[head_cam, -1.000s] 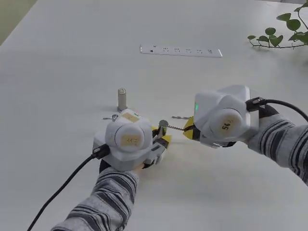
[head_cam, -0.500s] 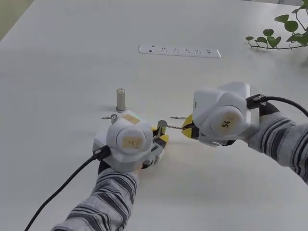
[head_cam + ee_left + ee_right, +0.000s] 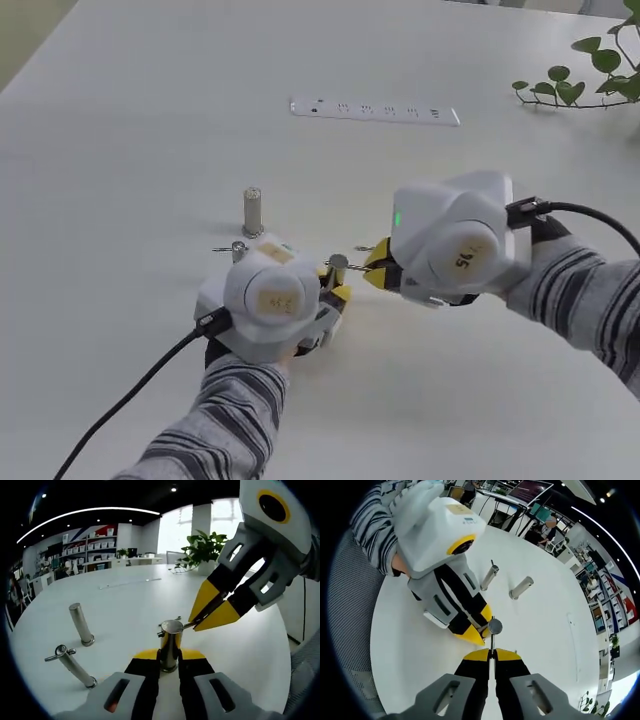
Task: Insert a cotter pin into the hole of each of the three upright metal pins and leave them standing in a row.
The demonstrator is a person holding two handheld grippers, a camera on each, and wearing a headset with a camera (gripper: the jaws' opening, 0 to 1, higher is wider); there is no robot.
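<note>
Steel meets steel at this moment. My left gripper has its jaws closed narrow on the lower part of the middle metal pin and holds it upright on the white table. My right gripper pinches a cotter pin between shut jaws, with its tip at the right side of the pin's head. I cannot tell if it is already in the hole. To the left, the near pin has a cotter through its top, and the far pin stands bare. I judge this is the second insertion. The next move calls for a straight push to the left along the hole, with the left grip firm so nothing tips.
</note>
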